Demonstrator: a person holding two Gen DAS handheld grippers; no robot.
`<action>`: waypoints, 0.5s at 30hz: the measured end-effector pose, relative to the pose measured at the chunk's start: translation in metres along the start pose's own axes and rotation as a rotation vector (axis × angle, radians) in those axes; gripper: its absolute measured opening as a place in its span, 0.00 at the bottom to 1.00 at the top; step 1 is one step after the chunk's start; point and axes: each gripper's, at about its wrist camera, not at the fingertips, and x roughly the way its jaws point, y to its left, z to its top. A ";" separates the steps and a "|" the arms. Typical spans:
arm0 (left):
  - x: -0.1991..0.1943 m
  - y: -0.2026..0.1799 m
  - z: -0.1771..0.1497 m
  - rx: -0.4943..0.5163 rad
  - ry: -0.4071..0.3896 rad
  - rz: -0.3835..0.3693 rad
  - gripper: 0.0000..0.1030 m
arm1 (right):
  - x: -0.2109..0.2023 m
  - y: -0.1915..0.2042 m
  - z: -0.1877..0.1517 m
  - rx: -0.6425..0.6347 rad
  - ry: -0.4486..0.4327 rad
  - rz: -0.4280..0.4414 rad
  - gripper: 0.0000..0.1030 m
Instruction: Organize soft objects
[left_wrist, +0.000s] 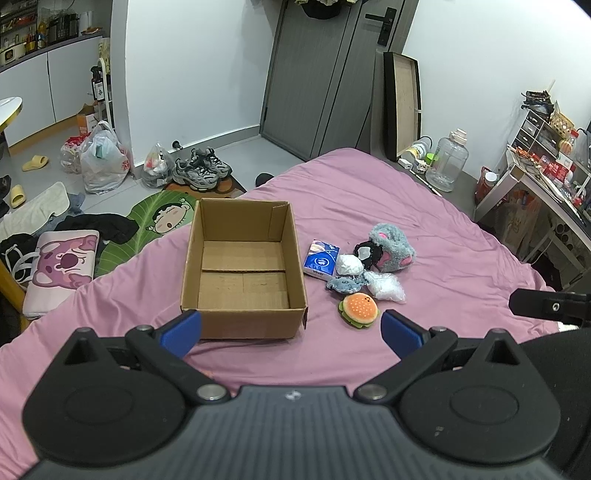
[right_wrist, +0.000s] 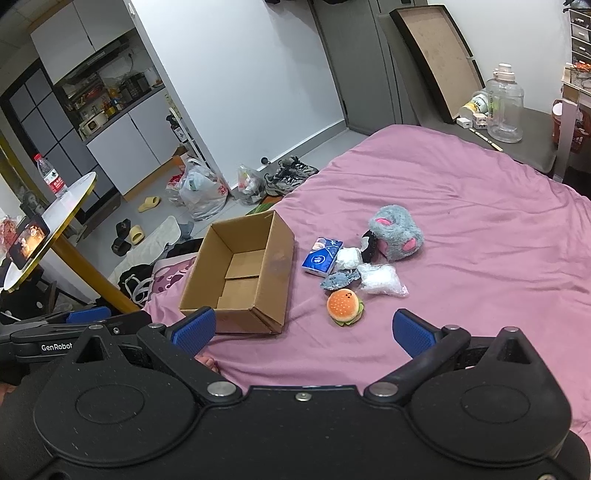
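Note:
An empty open cardboard box (left_wrist: 243, 273) (right_wrist: 240, 273) sits on the pink bed (left_wrist: 369, 192) (right_wrist: 461, 206). Right of it lies a cluster of soft things: a burger plush (left_wrist: 359, 309) (right_wrist: 344, 306), a blue tissue pack (left_wrist: 320, 261) (right_wrist: 322, 256), a small grey-blue plush (left_wrist: 345, 284) (right_wrist: 340, 280), a white crumpled wad (left_wrist: 349, 264) (right_wrist: 349, 258), a clear plastic bag (left_wrist: 384, 286) (right_wrist: 380, 278) and a grey furry plush with pink pads (left_wrist: 393, 247) (right_wrist: 397, 232). My left gripper (left_wrist: 291, 332) is open and empty, just short of the box. My right gripper (right_wrist: 303, 330) is open and empty, short of the burger.
The floor left of the bed holds shoes (left_wrist: 201, 171), plastic bags (left_wrist: 103, 162), clothes and a cartoon mat (left_wrist: 159, 218). A round table (right_wrist: 48, 218) with a phone and bottle stands at left. A water jug (left_wrist: 448, 162) and cluttered shelves (left_wrist: 546, 162) stand at right.

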 end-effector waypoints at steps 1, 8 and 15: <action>0.000 0.000 0.000 0.000 0.000 0.000 0.99 | 0.001 0.000 0.001 0.001 0.003 0.001 1.00; 0.000 0.000 0.000 0.003 -0.004 -0.010 0.99 | 0.003 0.001 0.001 -0.010 0.004 0.013 1.00; 0.004 0.008 0.010 -0.005 -0.030 -0.085 0.99 | 0.008 0.000 0.001 -0.039 -0.039 0.038 1.00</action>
